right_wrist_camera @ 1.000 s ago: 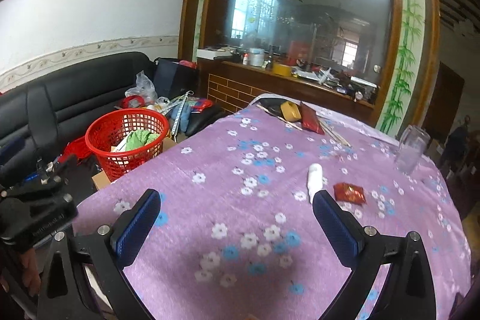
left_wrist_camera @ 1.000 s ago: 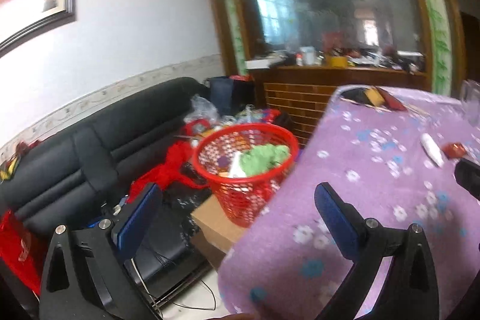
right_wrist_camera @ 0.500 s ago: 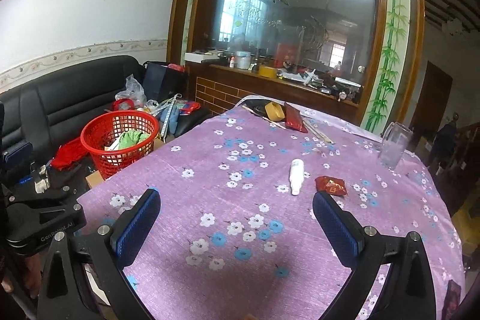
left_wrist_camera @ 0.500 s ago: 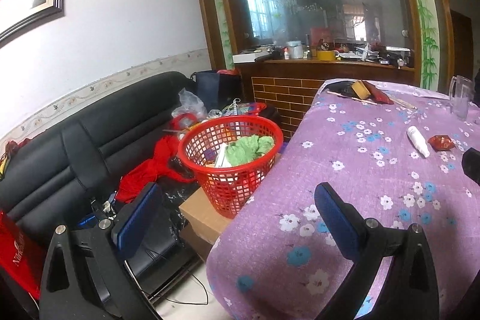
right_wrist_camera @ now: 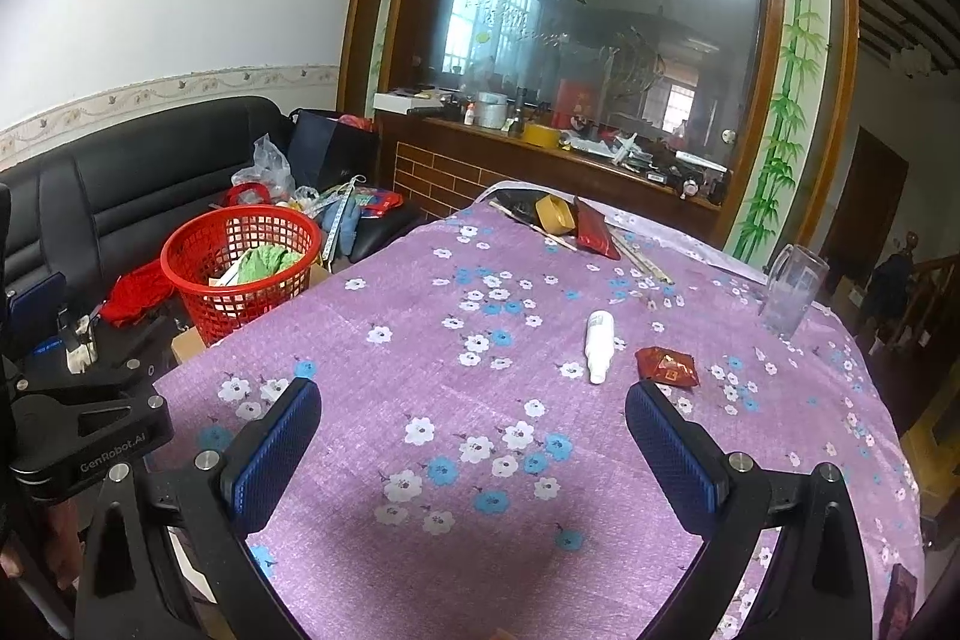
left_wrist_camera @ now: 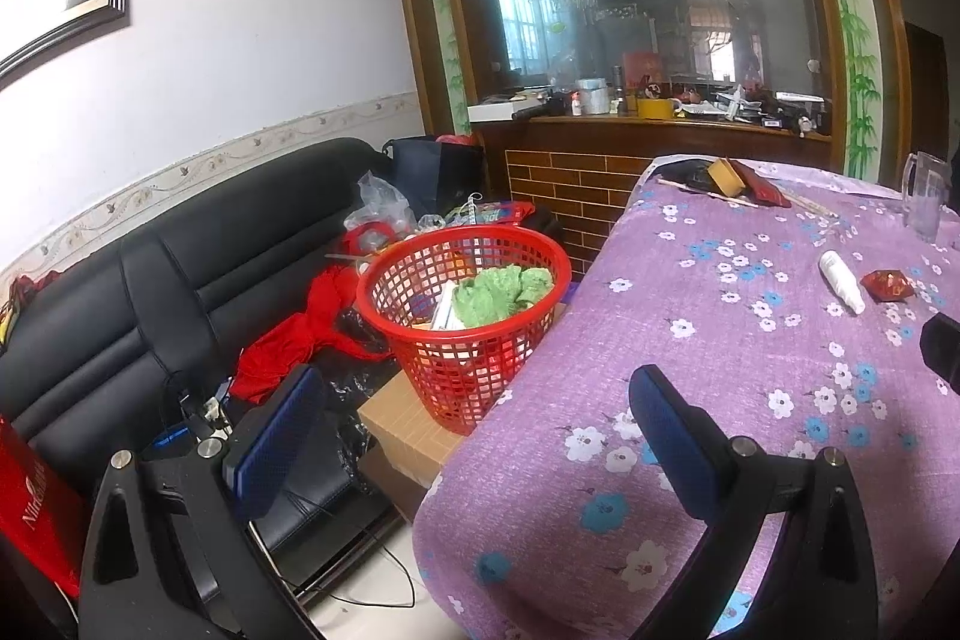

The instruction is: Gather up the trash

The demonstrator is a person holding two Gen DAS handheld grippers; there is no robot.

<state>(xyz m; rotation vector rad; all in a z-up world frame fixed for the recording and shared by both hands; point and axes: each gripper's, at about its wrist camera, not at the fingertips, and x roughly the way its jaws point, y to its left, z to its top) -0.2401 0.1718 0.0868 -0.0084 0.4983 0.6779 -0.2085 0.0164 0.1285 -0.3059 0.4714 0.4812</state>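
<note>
Frankly, both tools hung empty over the near end of the table [right_wrist_camera: 420, 352]. The right gripper [right_wrist_camera: 471, 439] had its blue pads spread wide with nothing between them, and the left gripper [left_wrist_camera: 477, 436] was just as wide apart, straddling the table's corner with one finger out over the sofa side. The trash I could pick out lay well ahead of the right tool: a small white bottle [right_wrist_camera: 600, 345] on its side and, just beside it but not touching, a crumpled red wrapper [right_wrist_camera: 667, 366]. The red mesh basket [left_wrist_camera: 465, 316] stood off the table's left edge on a cardboard box [left_wrist_camera: 408, 430], already holding green crumpled stuff and some papers.

What worried me was the bottle. It was round and lying flat on cloth, so a pinch coming down off-centre would likely have rolled it away, perhaps into the wrapper. The wrapper looked thin and low; pads closing above it could have caught the purple flowered cloth [right_wrist_camera: 480, 460] and dragged it, and the glass pitcher [right_wrist_camera: 792, 295] standing farther back on that cloth might have tipped. The basket sat below the table top and beyond the edge, so a drop let go too soon would have landed on the box or the floor.
</note>
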